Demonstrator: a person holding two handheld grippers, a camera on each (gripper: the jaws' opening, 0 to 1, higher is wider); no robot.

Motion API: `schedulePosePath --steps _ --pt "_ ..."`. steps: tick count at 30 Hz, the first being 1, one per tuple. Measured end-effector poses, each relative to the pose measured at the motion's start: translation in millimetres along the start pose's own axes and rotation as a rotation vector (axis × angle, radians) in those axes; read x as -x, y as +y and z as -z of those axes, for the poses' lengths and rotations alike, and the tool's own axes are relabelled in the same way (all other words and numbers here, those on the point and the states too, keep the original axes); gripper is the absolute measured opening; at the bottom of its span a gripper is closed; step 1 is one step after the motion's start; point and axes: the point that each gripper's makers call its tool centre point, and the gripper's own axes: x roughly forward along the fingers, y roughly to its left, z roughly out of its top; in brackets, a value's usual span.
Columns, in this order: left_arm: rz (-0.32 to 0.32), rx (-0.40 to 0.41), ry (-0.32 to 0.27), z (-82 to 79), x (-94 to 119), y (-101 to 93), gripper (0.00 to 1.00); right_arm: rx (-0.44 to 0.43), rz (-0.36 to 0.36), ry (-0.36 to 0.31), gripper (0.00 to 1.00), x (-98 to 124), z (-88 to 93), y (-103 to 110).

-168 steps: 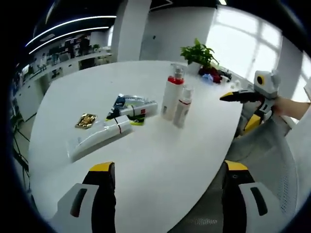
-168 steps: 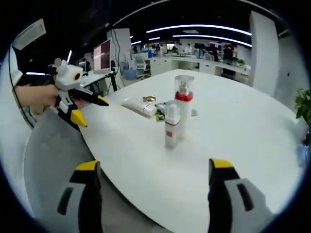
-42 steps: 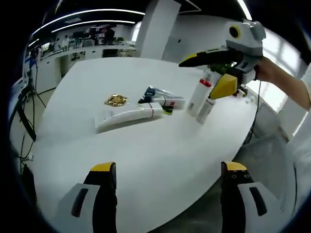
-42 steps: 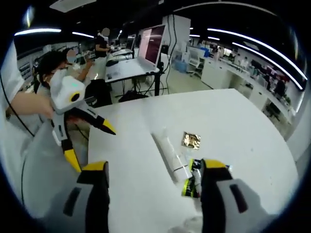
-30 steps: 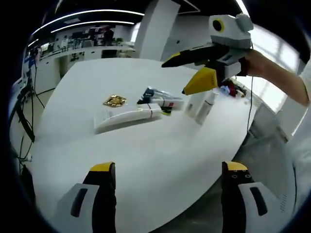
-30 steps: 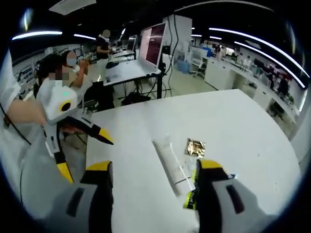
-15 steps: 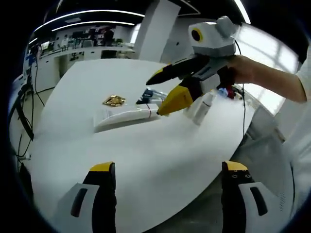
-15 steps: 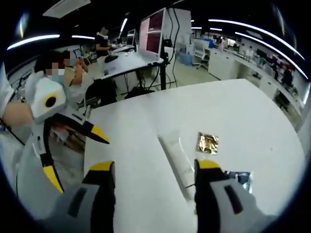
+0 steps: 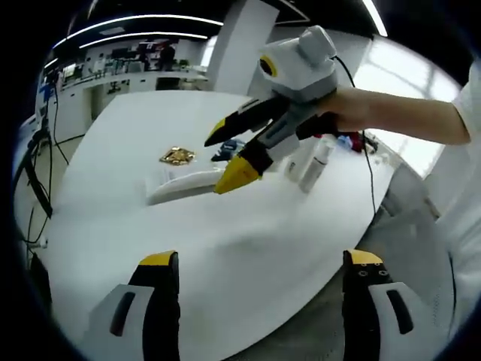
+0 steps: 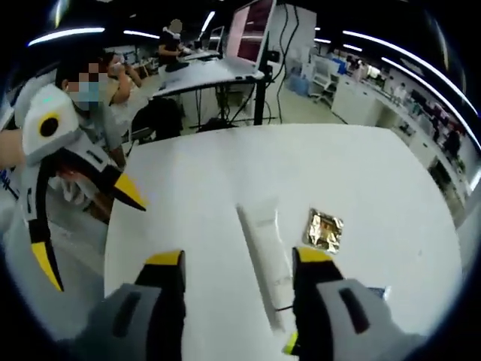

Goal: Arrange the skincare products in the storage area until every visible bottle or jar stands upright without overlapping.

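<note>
A long white tube (image 9: 184, 184) lies flat on the round white table (image 9: 248, 241), beside a gold sachet (image 9: 178, 156) and a blue sachet (image 9: 225, 150). A small white bottle with a red band (image 9: 316, 162) stands upright to the right. My right gripper (image 9: 224, 159), held by a hand, hovers open just over the tube's right end. In the right gripper view the tube (image 10: 263, 244) runs up between my open right gripper (image 10: 237, 259), with the gold sachet (image 10: 325, 229) to its right. My left gripper (image 9: 261, 259) stays open near the table's edge, and is seen at the left as the left gripper (image 10: 90, 237).
Red and blue items (image 9: 353, 141) sit at the table's far edge behind the hand. A desk with a laptop (image 10: 252, 30) and seated people (image 10: 90, 83) lie beyond the table. Bare tabletop (image 10: 188, 180) stretches between the tube and the left gripper.
My right gripper has swung from above the upright bottles down and left to the lying tube, jaws still open. My left gripper has hardly moved.
</note>
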Motion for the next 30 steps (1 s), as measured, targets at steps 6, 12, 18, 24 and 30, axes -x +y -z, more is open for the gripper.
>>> schedulePosePath --steps 6,12,18,24,30 --pt "-0.005 0.015 0.001 4.7 0 4.2 0.87 0.025 -0.007 0.028 0.56 -13 6.2 -3" --pt "-0.003 0.026 -0.008 4.6 -1 7.5 0.87 0.031 -0.008 0.028 0.54 -28 1.6 -8" --pt "-0.009 0.04 -0.036 -2.3 4 12.6 0.87 0.026 0.003 0.032 0.51 -39 4.9 -14" --pt "-0.009 0.042 -0.047 -5.0 6 15.9 0.87 0.005 0.005 0.041 0.49 -48 8.5 -20" --pt "-0.003 0.054 -0.045 -3.3 5 16.2 0.87 -0.003 0.013 0.038 0.41 -56 6.1 -31"
